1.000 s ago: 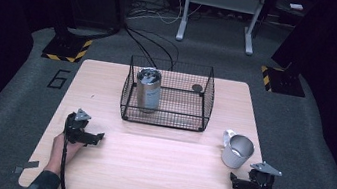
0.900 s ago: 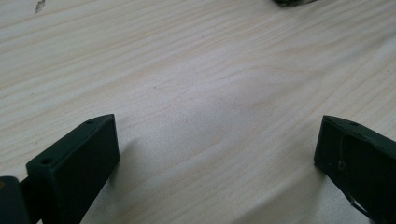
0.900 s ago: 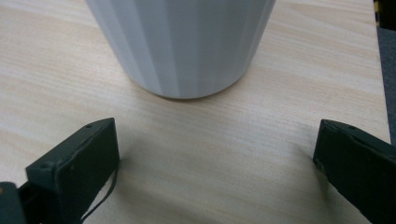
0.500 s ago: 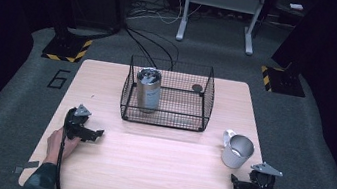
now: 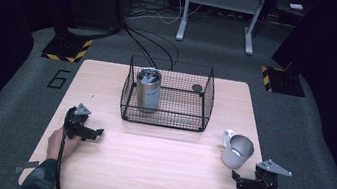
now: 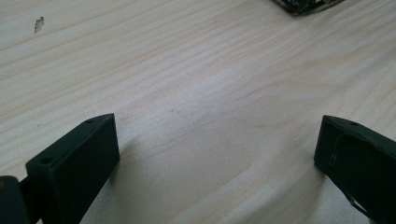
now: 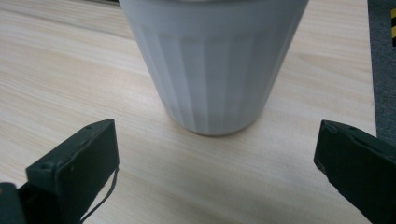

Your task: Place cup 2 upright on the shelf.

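Right gripper view: mug (image 7: 212,65) ahead

The whole bench (image 5: 154,173) is overlooked from above; its wood is seen closely between each gripper's jaws, the right view facing the mug (image 7: 212,65).

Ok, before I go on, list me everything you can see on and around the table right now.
table: one, light wood, centre.
wire basket: one, black, far middle of table.
metal tumbler: one, silver, upright inside basket, left part.
small round thing: one, dark, inside basket, far right corner; too small to identify.
mug: one, pale grey, upright, near right of table.
left gripper: black, open, near left, over bare wood.
right gripper: black, open, just short of the mug.
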